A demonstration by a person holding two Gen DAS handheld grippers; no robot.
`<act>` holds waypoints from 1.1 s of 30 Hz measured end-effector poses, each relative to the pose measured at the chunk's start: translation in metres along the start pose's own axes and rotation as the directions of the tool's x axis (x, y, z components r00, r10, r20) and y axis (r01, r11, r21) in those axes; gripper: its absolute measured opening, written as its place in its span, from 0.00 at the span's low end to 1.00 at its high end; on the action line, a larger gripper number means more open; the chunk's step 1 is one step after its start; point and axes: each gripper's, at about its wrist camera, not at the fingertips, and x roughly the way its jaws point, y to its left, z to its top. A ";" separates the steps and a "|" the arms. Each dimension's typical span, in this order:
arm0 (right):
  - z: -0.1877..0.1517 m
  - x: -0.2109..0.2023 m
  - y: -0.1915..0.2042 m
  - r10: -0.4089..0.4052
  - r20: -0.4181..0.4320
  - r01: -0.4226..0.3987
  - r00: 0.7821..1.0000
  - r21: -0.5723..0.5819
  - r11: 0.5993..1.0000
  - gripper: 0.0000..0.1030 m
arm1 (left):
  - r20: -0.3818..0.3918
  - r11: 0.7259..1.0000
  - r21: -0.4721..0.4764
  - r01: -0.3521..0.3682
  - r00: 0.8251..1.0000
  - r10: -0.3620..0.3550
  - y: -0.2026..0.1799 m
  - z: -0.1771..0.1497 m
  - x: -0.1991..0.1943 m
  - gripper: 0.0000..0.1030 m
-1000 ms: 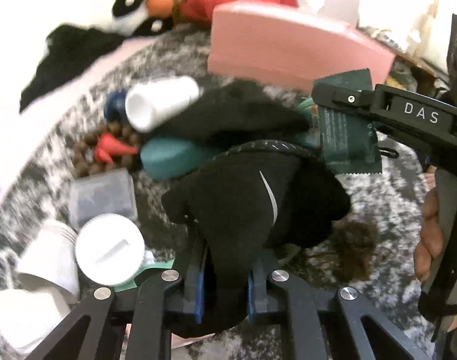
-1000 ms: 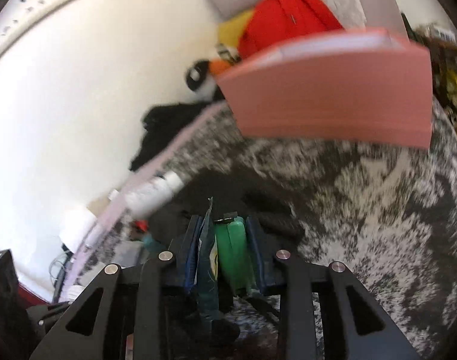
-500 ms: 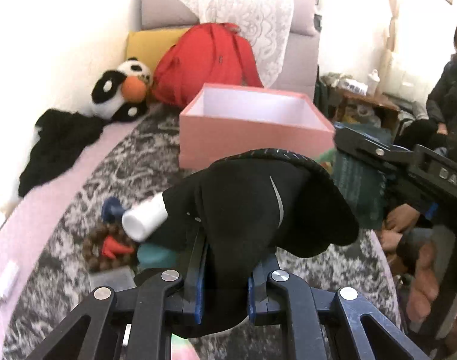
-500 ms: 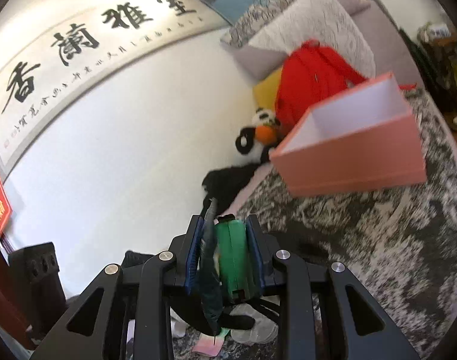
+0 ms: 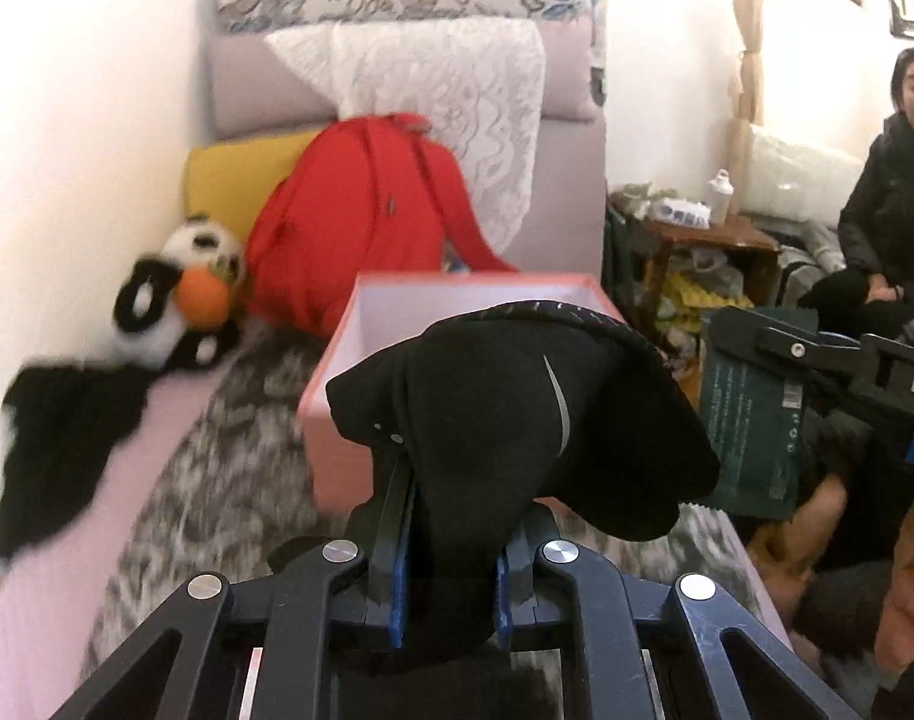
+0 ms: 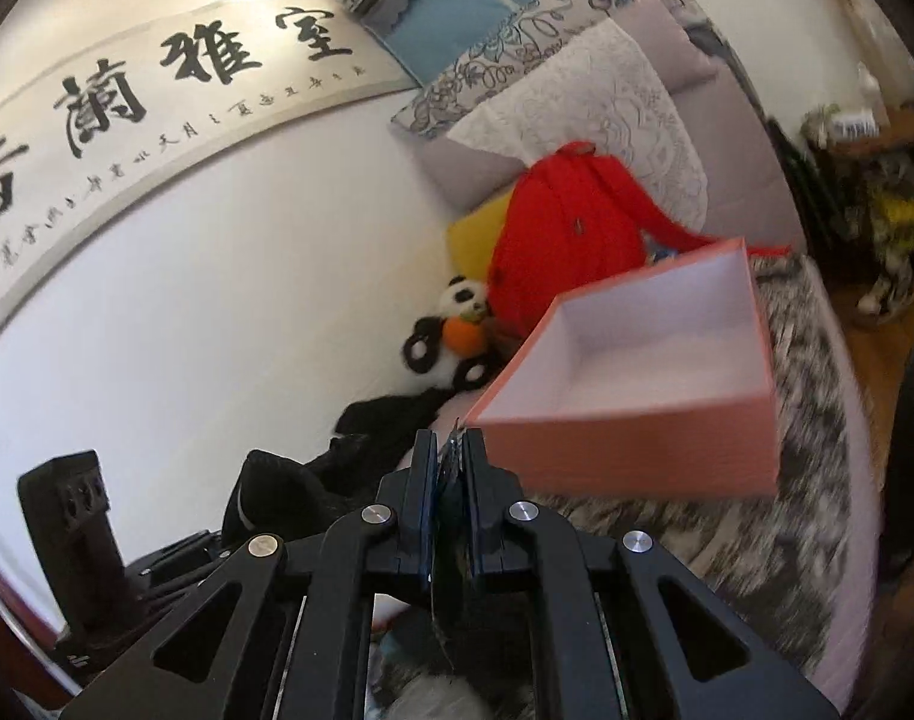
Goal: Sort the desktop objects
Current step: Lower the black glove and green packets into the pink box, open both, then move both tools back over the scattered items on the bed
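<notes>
Sorting in mid-carry: we hold a black cap clamped in our left hand-held gripper, its jaws closed tight on the fabric near the base, the crown and brim bulging up and forward above them. Straight ahead of it, partly hidden behind the cap, sits the open pink box on the patterned bed cover. Our right hand-held gripper is pinched nearly shut on a thin dark green sachet, which hangs off to the right of the cap; in its own view the box lies just ahead and to the right, nothing visible inside. We judge the cap soft and light, likely to flop, so a grip on bunched cloth suits it; the sachet looks slick and flat, best held well in from its edge.
</notes>
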 end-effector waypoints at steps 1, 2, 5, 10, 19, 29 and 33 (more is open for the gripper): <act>0.012 0.007 -0.002 -0.023 0.008 0.023 1.000 -0.018 1.000 0.09 | 0.001 1.000 0.004 0.001 1.000 -0.001 -0.001 0.013 0.012 0.14; 0.025 0.016 -0.006 -0.046 0.017 0.046 0.999 -0.027 0.999 0.09 | -0.003 1.000 -0.013 0.008 1.000 -0.008 0.001 0.027 0.028 0.14; 0.063 0.047 -0.027 -0.134 0.031 0.134 0.991 -0.012 0.991 0.14 | -0.020 0.998 -0.061 0.008 1.000 -0.009 0.005 0.067 0.077 0.20; 0.107 0.114 -0.090 -0.382 -0.078 0.387 0.921 0.066 0.920 1.00 | -0.096 0.980 -0.097 -0.174 0.982 0.164 0.015 0.103 0.174 0.80; 0.057 0.069 -0.076 -0.496 0.020 0.496 0.868 -0.103 0.862 1.00 | -0.009 0.980 -0.138 -0.146 0.989 0.146 0.025 0.053 0.139 0.84; -0.095 -0.028 -0.059 -0.458 -0.101 0.453 0.883 -0.068 0.889 1.00 | -0.197 0.983 -0.022 -0.184 0.964 0.176 0.005 -0.141 0.013 0.92; -0.130 -0.025 -0.042 -0.424 -0.188 0.405 0.886 -0.133 0.905 1.00 | -0.336 0.953 -0.157 -0.260 0.921 0.196 0.021 -0.205 -0.023 0.92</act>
